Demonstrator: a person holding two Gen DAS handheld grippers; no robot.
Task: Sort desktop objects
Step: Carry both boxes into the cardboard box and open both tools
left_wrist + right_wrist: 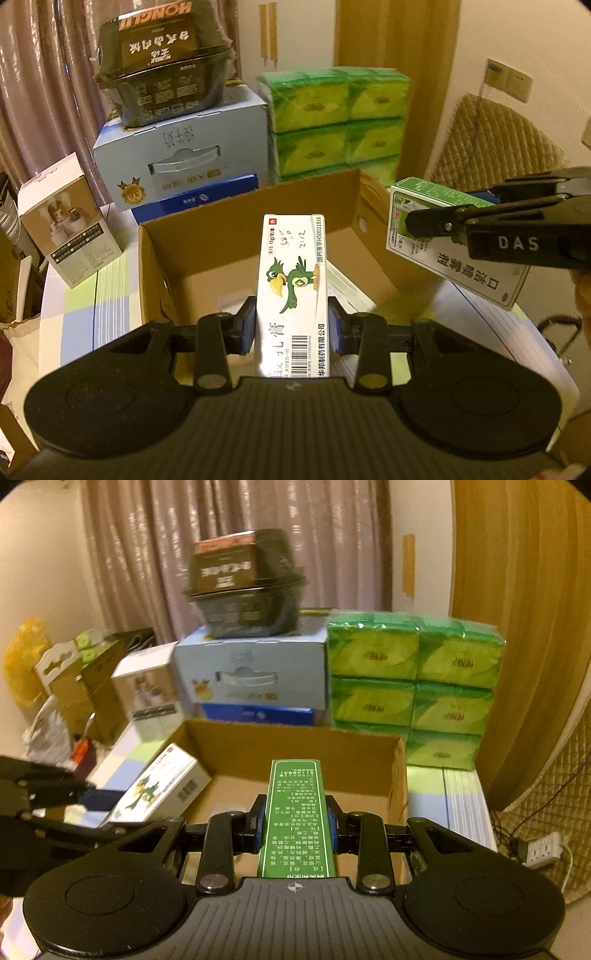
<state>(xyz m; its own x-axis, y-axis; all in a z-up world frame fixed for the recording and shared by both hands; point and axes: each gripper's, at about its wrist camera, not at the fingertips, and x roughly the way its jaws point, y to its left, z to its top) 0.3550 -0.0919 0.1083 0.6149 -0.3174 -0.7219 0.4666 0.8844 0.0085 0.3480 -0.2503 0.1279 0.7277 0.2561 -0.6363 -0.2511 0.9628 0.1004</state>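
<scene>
My left gripper is shut on a white medicine box with a green parrot, held above the open cardboard box. The same parrot box shows at the left in the right wrist view, over the carton's left wall. My right gripper is shut on a green and white medicine box, held over the carton. That green box also shows at the right in the left wrist view, with the right gripper's black fingers on it.
Behind the carton stand a light blue box with a black bowl pack on top, a dark blue box, stacked green tissue packs and a small white box. A checked cloth covers the table. A woven chair stands at the right.
</scene>
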